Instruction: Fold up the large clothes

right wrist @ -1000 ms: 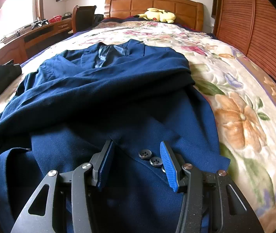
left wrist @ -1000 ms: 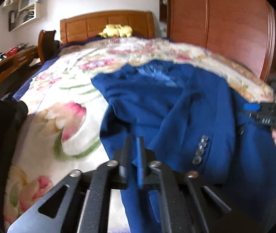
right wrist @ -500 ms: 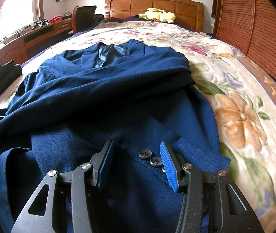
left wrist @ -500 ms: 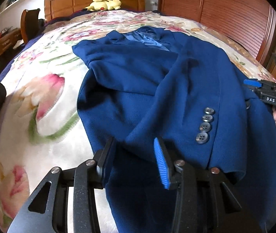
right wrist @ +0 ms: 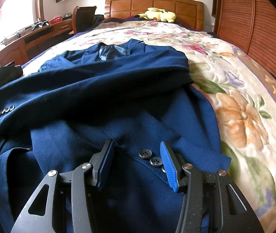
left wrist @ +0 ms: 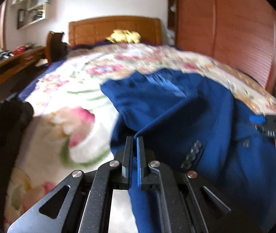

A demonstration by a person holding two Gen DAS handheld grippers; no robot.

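Bedroom, wooden headboard (right wrist: 154, 6) at the far end, floral bedspread (right wrist: 241, 89) as the work surface. Your blazer (right wrist: 106, 89) lies across the near half of the bed, collar toward the headboard, one sleeve (right wrist: 79, 95) folded across the chest with its cuff buttons (right wrist: 6, 110) on the left in the right wrist view.

Left hand-held gripper (left wrist: 134, 145): jaws together, clamped on a raised ridge of blazer cloth near the left edge of the garment; the fabric runs down between the pads. That view is blurred, so the exact seam you hold cannot be read.

Right hand-held gripper (right wrist: 137, 156): jaws apart, resting low over the front hem area, with two front buttons (right wrist: 151, 157) lying between the pads. No pinch on the cloth there that I can see.

Handling judgement: woven suiting, soft but with some body; lined, so layers may slide against each other. Moderately heavy for one pinch, and it will sag and drag if lifted from a single point. Take hold at edges or seams, not mid-panel, and keep off the buttons. Pinch both layers together at the hem with the right before lifting.
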